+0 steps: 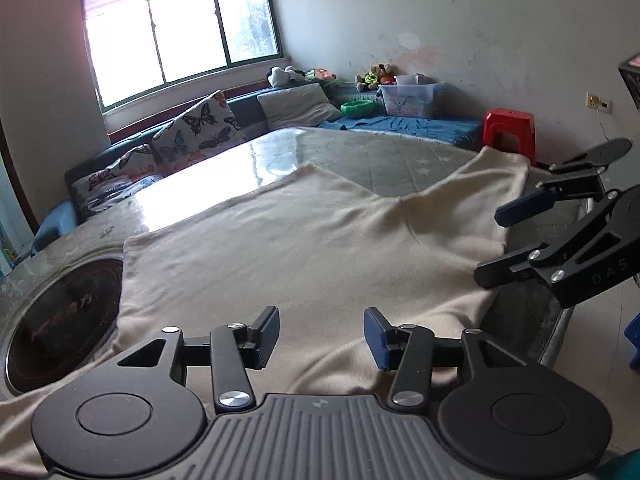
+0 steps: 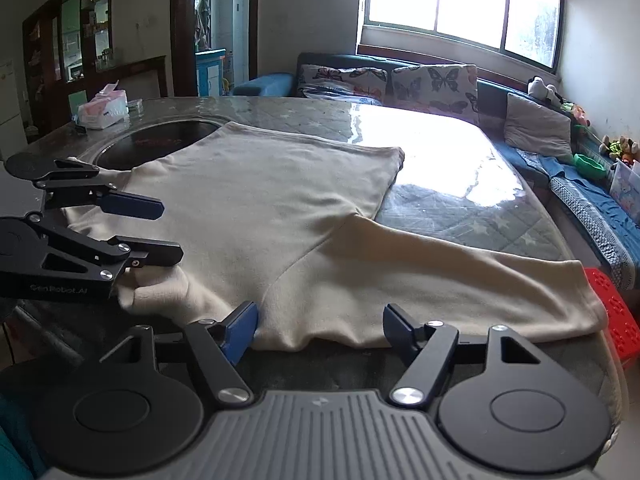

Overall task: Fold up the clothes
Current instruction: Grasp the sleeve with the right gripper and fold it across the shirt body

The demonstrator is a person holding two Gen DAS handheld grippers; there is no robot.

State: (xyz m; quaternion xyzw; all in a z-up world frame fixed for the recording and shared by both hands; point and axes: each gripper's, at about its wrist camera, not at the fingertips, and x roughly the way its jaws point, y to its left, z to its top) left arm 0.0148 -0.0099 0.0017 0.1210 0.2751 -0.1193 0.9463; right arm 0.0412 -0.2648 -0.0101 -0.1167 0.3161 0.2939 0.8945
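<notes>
I keep both jaws wide apart and holding nothing, the left gripper (image 1: pixel 321 338) above the cream sweater (image 1: pixel 280 240) spread ahead on the table (image 1: pixel 224 184), the right gripper (image 2: pixel 320 330) at its near edge, where, I think, a shallow pinch could slip and wrinkle the fold.

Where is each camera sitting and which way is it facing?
Left wrist: rides the left hand-held gripper, open above the cream sweater, facing the window; the right hand-held gripper enters at right.
Right wrist: rides the right hand-held gripper, open at the sweater's near edge, facing across the table; the left hand-held gripper enters at left.
Shared: sweater, table, window, butterfly cushions.
</notes>
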